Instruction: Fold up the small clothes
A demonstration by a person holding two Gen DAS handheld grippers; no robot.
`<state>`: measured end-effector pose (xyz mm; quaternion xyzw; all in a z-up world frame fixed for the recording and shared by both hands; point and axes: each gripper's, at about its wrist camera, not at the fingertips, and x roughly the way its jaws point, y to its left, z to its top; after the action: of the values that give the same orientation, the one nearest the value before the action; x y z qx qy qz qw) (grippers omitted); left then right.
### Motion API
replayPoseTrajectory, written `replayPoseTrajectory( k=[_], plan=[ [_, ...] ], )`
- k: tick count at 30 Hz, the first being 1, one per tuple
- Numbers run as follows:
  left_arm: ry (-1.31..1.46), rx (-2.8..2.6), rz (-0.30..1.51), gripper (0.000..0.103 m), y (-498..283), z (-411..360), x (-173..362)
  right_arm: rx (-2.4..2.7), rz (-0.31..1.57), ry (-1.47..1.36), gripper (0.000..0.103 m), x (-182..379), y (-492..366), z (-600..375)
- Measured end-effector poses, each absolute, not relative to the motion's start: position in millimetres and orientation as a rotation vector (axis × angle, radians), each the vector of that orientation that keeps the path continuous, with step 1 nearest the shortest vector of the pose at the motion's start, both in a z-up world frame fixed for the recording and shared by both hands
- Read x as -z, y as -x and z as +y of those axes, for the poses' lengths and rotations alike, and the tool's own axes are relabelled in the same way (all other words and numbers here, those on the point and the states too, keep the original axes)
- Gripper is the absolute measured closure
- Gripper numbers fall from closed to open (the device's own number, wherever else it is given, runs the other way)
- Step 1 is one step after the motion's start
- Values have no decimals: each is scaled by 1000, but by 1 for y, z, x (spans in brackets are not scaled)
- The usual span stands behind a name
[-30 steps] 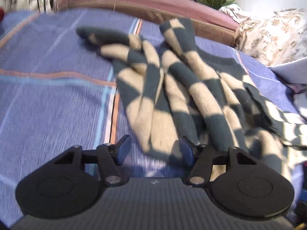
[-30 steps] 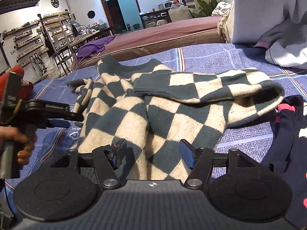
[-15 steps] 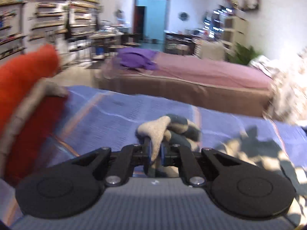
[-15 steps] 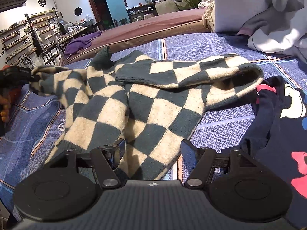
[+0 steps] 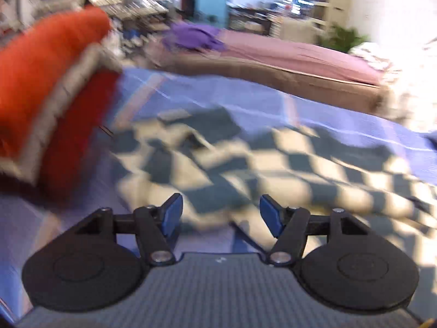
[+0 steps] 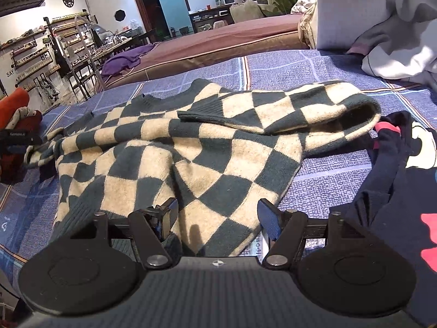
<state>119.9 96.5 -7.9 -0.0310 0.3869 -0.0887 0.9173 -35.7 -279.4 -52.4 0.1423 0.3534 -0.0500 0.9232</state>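
A dark green and cream checked sweater (image 6: 191, 153) lies spread on the blue bedspread (image 6: 322, 65), one sleeve folded across its top right. It also shows, blurred, in the left wrist view (image 5: 245, 158). My right gripper (image 6: 217, 217) is open over the sweater's near hem, with cloth lying between the fingers. My left gripper (image 5: 218, 214) is open and empty at the sweater's left edge; it appears at the far left of the right wrist view (image 6: 19, 139), beside the left sleeve end.
A red and grey garment (image 5: 46, 87) is piled at the left. A dark navy garment with red print (image 6: 396, 191) lies at the right. White bedding (image 6: 387, 27) is heaped at the back right. A mauve bed (image 6: 218, 41) stands beyond.
My left gripper, shut on the sleeve end half a second ago, has opened and let it go. The left sleeve now lies out to the left. My right gripper has stayed open over the hem.
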Motion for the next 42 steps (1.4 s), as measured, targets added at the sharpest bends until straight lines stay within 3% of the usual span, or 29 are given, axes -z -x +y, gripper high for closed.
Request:
replayPoseTrajectory(
  k=[3, 7, 10, 21, 22, 23, 28, 34, 38, 42],
  plan=[
    [146, 356, 903, 43, -78, 82, 13, 103, 734, -284, 0, 52, 45, -279],
    [163, 486, 1009, 60, -34, 63, 22, 84, 754, -267, 0, 54, 54, -274],
    [165, 560, 1046, 65, -12, 49, 29, 72, 769, -263, 0, 57, 58, -270],
    [5, 502, 1074, 69, -7, 20, 64, 58, 776, -251, 0, 58, 73, -264],
    [11, 505, 1073, 83, -10, 18, 64, 52, 786, -252, 0, 59, 74, -264],
    [19, 515, 1077, 90, -13, 16, 64, 50, 798, -250, 0, 62, 75, -262],
    [108, 511, 1016, 93, -15, 27, 42, 53, 811, -230, 0, 60, 81, -256],
    [59, 293, 910, 94, 2, 107, -8, 19, 832, -227, 0, 58, 91, -254],
    [118, 204, 986, 94, 6, 162, 1, -76, 861, -233, 0, 63, 89, -240],
    [78, 191, 1003, 94, 8, 160, 16, -97, 947, -219, 0, 72, 78, -230]
  ],
)
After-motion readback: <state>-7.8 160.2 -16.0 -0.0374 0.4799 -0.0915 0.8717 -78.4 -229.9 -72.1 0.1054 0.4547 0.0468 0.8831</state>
